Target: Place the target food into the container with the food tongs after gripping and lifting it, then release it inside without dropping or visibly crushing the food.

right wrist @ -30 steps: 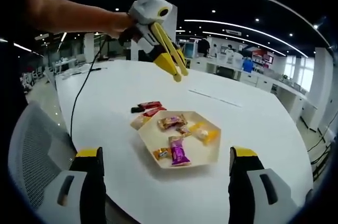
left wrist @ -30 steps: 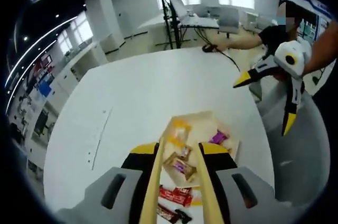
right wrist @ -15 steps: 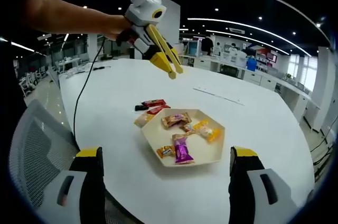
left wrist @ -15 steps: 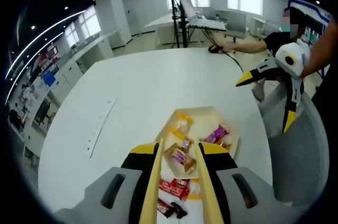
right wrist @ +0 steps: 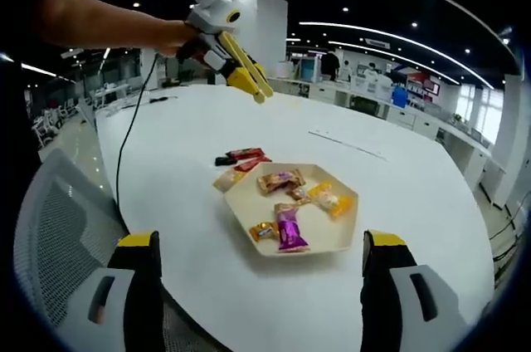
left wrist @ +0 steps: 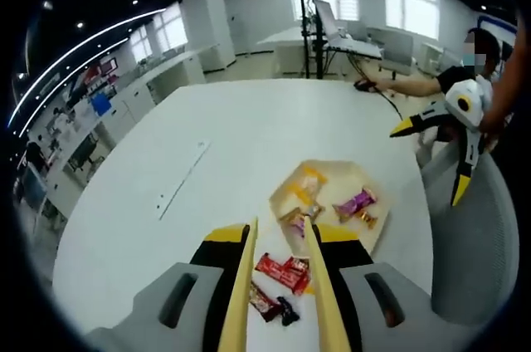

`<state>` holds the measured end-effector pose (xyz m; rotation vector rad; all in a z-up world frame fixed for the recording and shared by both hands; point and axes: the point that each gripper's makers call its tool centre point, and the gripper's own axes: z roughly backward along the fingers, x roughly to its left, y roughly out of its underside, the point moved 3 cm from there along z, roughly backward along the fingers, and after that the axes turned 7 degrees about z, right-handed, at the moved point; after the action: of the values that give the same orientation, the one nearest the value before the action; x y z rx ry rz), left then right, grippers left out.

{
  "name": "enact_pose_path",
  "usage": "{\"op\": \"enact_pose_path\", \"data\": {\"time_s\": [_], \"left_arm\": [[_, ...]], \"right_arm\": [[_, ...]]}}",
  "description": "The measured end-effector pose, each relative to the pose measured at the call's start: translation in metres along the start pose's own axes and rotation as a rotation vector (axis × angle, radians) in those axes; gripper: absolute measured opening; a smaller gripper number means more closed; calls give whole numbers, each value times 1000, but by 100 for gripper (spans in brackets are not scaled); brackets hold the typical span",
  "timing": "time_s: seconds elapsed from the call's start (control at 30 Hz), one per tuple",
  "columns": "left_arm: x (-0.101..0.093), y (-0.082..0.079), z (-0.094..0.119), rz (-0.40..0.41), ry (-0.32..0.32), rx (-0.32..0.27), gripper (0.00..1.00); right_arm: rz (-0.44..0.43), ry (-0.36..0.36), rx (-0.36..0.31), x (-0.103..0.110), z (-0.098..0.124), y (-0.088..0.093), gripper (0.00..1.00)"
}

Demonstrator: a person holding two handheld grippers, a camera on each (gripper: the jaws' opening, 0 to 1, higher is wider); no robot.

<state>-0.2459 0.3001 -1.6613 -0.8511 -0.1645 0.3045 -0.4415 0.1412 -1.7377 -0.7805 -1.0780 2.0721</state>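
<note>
A beige hexagonal tray (left wrist: 333,179) (right wrist: 328,232) on the white table holds several wrapped candies, among them a purple one (left wrist: 355,201) (right wrist: 286,232) and a yellow one (left wrist: 307,186) (right wrist: 328,200). Red wrapped bars (left wrist: 282,269) (right wrist: 247,155) and a dark one (left wrist: 274,306) lie on the table beside it. My left gripper (left wrist: 280,232) (right wrist: 253,86) is shut on the food tongs (left wrist: 241,286). The tong arms stand apart with nothing between them, high over the red bars. My right gripper (right wrist: 261,240) (left wrist: 431,161) hangs wide open near the tray, holding nothing.
A grey mesh chair (right wrist: 58,227) (left wrist: 465,261) stands at the table's edge. A black cable (right wrist: 124,144) runs across the table's far part. A thin white strip (left wrist: 182,182) (right wrist: 348,143) lies on the tabletop. A person sits at another desk (left wrist: 448,78).
My left gripper with the tongs has risen and drawn back from over the tray; the tong tips now sit over the red bars. The right gripper stays open.
</note>
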Motion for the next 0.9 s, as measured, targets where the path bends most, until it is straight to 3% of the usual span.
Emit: {"op": "enact_pose_path", "data": {"time_s": [0.2, 0.43, 0.57, 0.7, 0.77, 0.9], "left_arm": [[6, 19, 16, -1, -40, -4, 26], [9, 47, 37, 7, -63, 6, 27], [11, 57, 53, 25, -68, -8, 26], [10, 59, 64, 44, -75, -17, 26], [11, 62, 65, 71, -83, -29, 26], [14, 72, 58, 84, -114, -30, 26]], "right_arm": [[25, -37, -20, 11, 0, -4, 99], [22, -36, -1, 6, -1, 2, 100], [9, -5, 52, -3, 0, 15, 100], [26, -9, 40, 2, -1, 8, 100], [35, -15, 48, 3, -1, 10, 100], [4, 1, 3, -2, 4, 2, 100]]}}
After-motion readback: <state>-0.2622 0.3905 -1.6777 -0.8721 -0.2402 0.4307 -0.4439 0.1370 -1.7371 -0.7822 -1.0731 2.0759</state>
